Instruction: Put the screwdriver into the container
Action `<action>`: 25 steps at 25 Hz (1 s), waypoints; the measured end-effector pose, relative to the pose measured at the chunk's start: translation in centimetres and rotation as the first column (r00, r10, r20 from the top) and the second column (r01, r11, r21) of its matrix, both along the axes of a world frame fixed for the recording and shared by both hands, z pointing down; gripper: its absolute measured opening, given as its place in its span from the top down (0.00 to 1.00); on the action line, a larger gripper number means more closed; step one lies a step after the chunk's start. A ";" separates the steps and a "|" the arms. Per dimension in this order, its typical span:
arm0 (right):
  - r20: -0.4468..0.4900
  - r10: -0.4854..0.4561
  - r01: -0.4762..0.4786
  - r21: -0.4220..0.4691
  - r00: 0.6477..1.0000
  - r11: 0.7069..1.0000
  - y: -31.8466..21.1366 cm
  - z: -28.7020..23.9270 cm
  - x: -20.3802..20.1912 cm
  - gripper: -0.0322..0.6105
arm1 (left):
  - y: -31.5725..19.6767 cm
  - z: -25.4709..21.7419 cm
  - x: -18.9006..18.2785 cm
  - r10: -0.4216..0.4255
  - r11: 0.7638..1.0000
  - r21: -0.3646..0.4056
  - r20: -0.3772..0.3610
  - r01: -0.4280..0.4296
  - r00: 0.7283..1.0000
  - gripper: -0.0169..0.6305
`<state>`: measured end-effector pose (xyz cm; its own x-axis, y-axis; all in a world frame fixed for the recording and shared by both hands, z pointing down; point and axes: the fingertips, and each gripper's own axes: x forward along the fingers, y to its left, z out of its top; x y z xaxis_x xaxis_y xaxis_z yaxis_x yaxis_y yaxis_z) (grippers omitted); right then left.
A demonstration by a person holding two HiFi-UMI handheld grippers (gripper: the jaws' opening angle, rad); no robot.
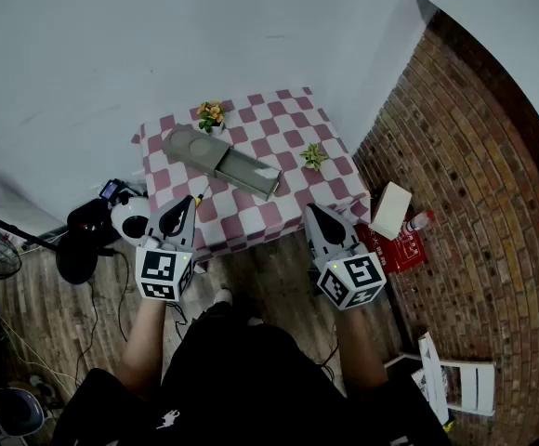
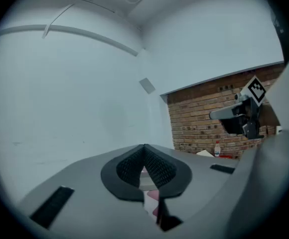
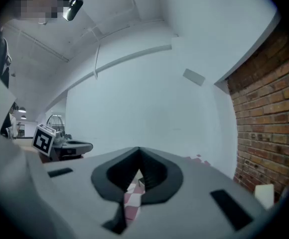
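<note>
Straight ahead, the checkered tabletop (image 1: 288,133) carries the grey container (image 1: 223,161), lying at an angle near its middle. Both claws hover at the near edge, well apart. The left claw (image 1: 186,203) is clenched on nothing, and the right claw (image 1: 311,212) is likewise closed and empty. Just off the left claw's tip, the small screwdriver (image 1: 199,195) lies on the cloth, outside the container.

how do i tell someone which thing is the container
Find the table with the pink-and-white checked cloth by the white wall. The container lies diagonally across its middle, between an orange-flowered plant and a green one. It alone is grey, long and boxy.
</note>
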<state>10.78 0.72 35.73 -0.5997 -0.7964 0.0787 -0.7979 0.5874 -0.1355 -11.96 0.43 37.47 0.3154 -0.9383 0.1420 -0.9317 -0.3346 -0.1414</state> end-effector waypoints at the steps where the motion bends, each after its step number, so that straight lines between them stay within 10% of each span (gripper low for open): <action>1: -0.003 -0.002 0.002 0.002 1.000 1.000 -0.1 0.0 0.0 0.95 | -0.1 0.3 0.0 -0.003 1.000 -0.006 0.004 0.003 1.000 0.97; 25: -0.010 -0.119 0.117 -0.135 0.993 0.984 -1.9 6.0 -3.4 0.94 | -2.3 11.2 0.1 0.020 0.959 -0.284 0.086 0.005 0.996 0.97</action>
<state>7.40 -1.21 41.72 -0.6862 -0.7018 0.1914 -0.7272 0.6549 -0.2058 -11.83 -1.84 48.66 0.2966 -0.8532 0.4289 -0.9174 -0.3793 -0.1201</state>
